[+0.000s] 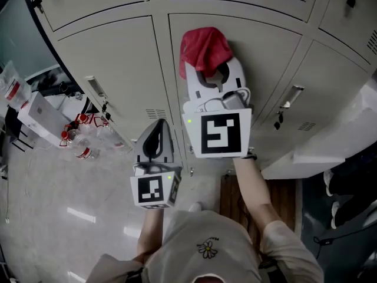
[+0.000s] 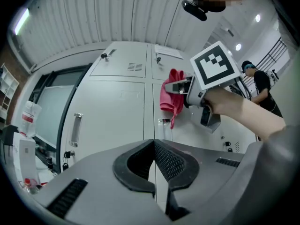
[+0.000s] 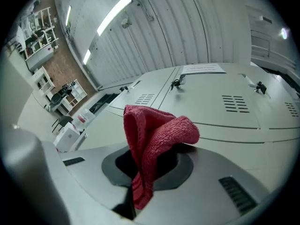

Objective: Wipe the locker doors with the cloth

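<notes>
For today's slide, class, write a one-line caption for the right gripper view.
The right hand-held gripper clamps a red cloth in front of pale grey locker doors.

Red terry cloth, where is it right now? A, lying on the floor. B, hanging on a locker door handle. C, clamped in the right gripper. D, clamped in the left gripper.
C: the right gripper view shows the red terry cloth pinched between the jaws of the right gripper, while the left gripper is shut on nothing.
</notes>
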The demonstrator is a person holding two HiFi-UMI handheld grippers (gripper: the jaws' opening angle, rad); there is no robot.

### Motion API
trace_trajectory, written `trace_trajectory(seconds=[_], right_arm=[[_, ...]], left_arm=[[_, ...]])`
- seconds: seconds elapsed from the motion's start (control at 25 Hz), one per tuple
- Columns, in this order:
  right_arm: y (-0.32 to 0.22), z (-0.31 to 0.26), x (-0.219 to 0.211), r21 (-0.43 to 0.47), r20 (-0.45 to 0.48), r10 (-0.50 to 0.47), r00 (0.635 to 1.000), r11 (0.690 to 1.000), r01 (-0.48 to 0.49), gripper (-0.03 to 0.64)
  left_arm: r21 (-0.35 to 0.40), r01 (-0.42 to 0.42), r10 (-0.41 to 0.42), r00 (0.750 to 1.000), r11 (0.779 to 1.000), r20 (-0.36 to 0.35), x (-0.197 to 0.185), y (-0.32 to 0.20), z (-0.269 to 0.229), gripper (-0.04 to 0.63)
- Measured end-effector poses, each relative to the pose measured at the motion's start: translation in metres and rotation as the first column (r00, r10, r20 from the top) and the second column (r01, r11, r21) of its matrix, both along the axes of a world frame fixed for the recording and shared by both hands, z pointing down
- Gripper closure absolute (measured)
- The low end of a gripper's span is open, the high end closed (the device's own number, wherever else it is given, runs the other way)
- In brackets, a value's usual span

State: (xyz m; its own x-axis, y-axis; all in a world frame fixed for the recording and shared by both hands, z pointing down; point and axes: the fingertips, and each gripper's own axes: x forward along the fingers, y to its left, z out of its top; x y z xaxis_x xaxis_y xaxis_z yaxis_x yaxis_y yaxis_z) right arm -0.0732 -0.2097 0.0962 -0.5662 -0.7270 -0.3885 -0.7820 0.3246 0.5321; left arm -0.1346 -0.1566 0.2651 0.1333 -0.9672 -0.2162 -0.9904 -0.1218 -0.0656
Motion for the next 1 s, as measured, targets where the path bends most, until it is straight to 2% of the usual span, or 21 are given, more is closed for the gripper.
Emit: trace_trajectory(seconds=[0.08,0.2,0.6,0.76,1.0], right_arm=[[-0.006,0.007,-0.013,0.004,-0.002,-0.013,1.0,1.0,0.013,0.586],[-0.014,0.014,-0.026,-0.002,0.008,-0.036,0.999,0.999,0.036,0.585],[-0.023,0.018,-0.032,0.055,-0.046,0.038,0.998,0.998,-0.035,0.586],[-0.023,0.018,-0.023,0.082,-0.055,0.059,0.997,0.995,-0.054,0.586],[-0.024,0.017,0.013,0.146,-0.084,0.124,0.989,0.983,-0.111,0.586]], left_arm=[[0.001,0.02,-0.02,0.999,1.0,-0.027,-0.006,0.003,0.0,0.58],[-0.009,0.039,-0.039,0.999,0.999,-0.018,-0.015,0.005,0.004,0.58],[-0.012,0.066,-0.066,0.998,0.998,-0.013,-0.025,0.004,0.006,0.58],[-0.035,0.068,-0.068,0.997,0.997,-0.025,-0.021,0.0,0.006,0.58],[-0.026,0.039,-0.039,0.999,0.999,-0.018,-0.013,-0.008,0.005,0.58]])
